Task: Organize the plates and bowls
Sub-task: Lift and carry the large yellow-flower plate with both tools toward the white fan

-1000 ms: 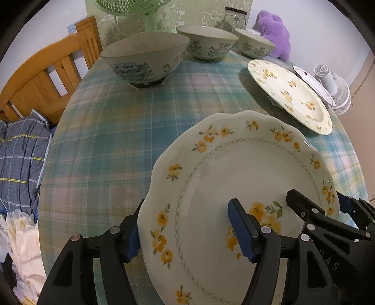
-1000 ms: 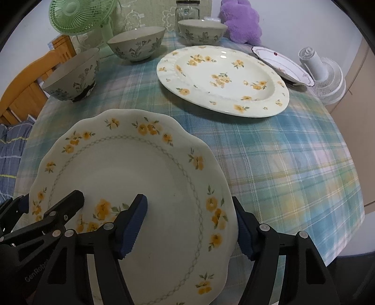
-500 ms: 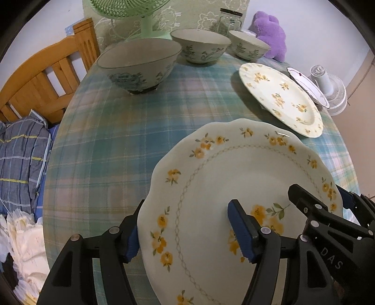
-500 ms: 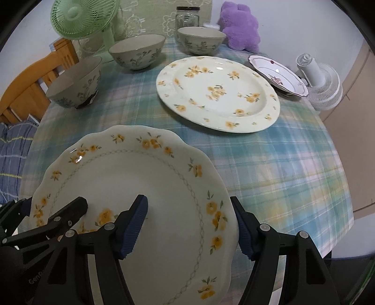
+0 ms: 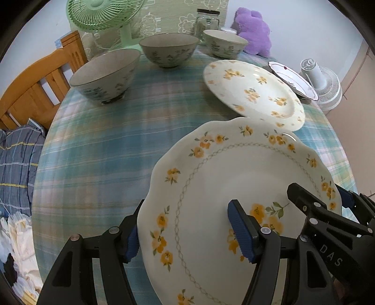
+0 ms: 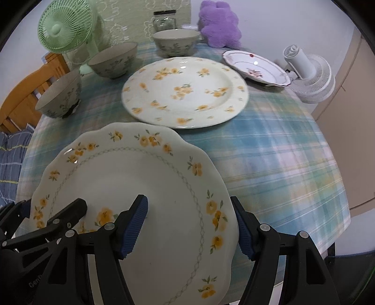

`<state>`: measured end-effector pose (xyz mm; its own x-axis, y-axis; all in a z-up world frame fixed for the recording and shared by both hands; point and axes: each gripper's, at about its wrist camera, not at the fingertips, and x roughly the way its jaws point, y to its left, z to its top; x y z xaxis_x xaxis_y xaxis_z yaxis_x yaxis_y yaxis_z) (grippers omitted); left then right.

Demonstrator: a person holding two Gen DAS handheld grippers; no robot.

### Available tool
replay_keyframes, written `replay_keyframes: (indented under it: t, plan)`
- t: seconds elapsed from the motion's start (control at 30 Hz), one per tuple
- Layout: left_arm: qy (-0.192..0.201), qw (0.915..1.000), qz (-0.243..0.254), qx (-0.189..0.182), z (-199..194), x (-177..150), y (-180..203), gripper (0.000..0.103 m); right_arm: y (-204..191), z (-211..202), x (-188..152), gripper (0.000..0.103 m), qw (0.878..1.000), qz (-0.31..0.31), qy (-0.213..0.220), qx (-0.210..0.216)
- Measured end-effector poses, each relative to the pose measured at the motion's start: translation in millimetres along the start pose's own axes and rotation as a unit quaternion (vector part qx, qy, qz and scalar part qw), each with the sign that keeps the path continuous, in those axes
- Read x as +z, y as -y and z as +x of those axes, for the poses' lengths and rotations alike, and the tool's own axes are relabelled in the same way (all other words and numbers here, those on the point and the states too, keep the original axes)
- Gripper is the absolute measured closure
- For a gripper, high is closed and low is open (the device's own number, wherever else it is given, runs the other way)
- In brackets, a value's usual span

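Note:
A scalloped white plate with yellow flowers (image 5: pixel 234 178) (image 6: pixel 140 178) is held above the table's near edge. My left gripper (image 5: pixel 185 230) is shut on its left rim, one finger over and one under. My right gripper (image 6: pixel 192 225) is shut on its right rim the same way. A large round yellow-flowered plate (image 5: pixel 253 91) (image 6: pixel 185 93) lies on the plaid tablecloth just beyond it. Three grey floral bowls (image 5: pixel 105 75) (image 5: pixel 168 51) (image 5: pixel 225 45) stand along the far left and back. A small white plate with red flowers (image 6: pixel 255 66) sits at the far right.
A green fan (image 6: pixel 68 28), a glass jar (image 6: pixel 164 21) and a purple plush toy (image 6: pixel 220 23) stand at the back of the table. A white fan (image 6: pixel 309 75) stands off the right edge. A wooden chair (image 5: pixel 35 93) and plaid bedding (image 5: pixel 16 164) are to the left.
Both grippers have lifted the scalloped plate and pulled back; the table and the other dishes now look farther away and lower. The grip on the plate is unchanged.

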<state>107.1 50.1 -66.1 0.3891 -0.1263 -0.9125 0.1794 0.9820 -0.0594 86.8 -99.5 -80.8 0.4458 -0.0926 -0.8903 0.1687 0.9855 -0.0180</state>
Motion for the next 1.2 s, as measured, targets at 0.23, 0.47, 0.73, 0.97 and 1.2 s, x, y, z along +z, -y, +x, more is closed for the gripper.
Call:
replay_keyframes:
  t: [0.23, 0.47, 0.73, 0.97, 1.2]
  plan:
    - [-0.003, 1.0, 0.0, -0.002, 3.8, 0.1, 37.6, 0.034, 36.6, -1.3, 0.6, 0.03, 1.0, -0.005, -0.003, 0.002]
    - [0.006, 0.9999, -0.008, -0.002, 7.9, 6.5, 73.5, 0.034, 74.4, -0.9, 6.1, 0.03, 1.0, -0.008, 0.0, 0.001]
    - [0.006, 0.9999, -0.011, -0.006, 18.7, 12.2, 115.5, 0.034, 116.2, 5.6, 13.0, 0.03, 1.0, -0.015, -0.001, -0.004]
    - [0.009, 0.9999, -0.011, -0.008, 28.3, 17.6, 150.3, 0.034, 153.3, 13.1, 19.6, 0.03, 1.0, -0.019, 0.001, -0.005]
    - [-0.001, 0.9999, -0.015, -0.006, 44.1, 21.8, 177.8, 0.034, 184.3, 23.5, 23.2, 0.03, 1.0, -0.02, -0.004, -0.004]
